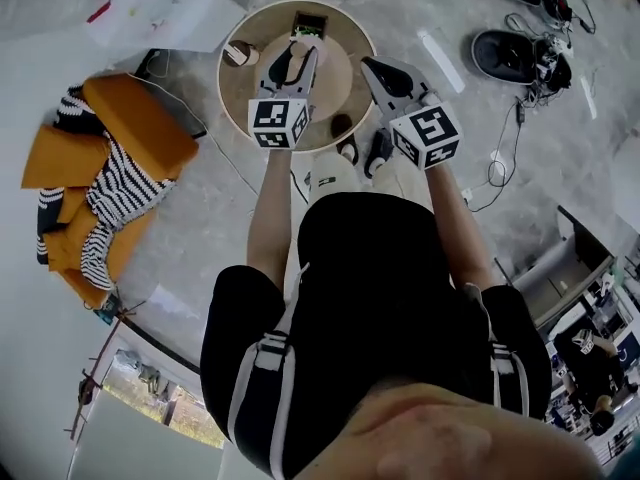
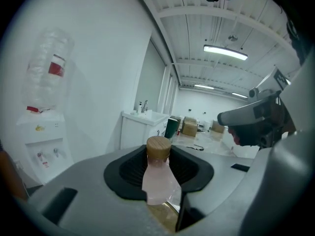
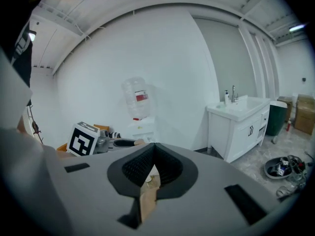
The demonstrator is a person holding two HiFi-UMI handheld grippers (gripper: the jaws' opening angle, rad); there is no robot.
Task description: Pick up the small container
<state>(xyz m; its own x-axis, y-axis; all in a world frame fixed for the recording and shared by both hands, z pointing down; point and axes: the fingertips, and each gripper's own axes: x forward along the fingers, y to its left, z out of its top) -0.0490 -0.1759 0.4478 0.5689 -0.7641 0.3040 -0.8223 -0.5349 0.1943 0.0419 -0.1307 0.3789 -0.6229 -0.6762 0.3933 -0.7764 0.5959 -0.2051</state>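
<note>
The small container (image 2: 158,177) is a pale pink bottle with a round wooden cap, and it stands upright between the black pads of my left gripper (image 2: 160,156), which is shut on it. In the head view my left gripper (image 1: 292,60) is over the round wooden table (image 1: 345,28), and the bottle is hard to make out there. My right gripper (image 1: 372,65) is over the table's right edge. Its jaws (image 3: 153,149) meet at the tips with nothing between them.
A small green-and-white box (image 1: 309,25) and a small round item (image 1: 238,54) lie on the table. An orange cushion with striped cloth (image 1: 110,168) lies on the floor at left. Cables and devices (image 1: 510,56) lie at right. A white sink cabinet (image 3: 243,127) stands by the wall.
</note>
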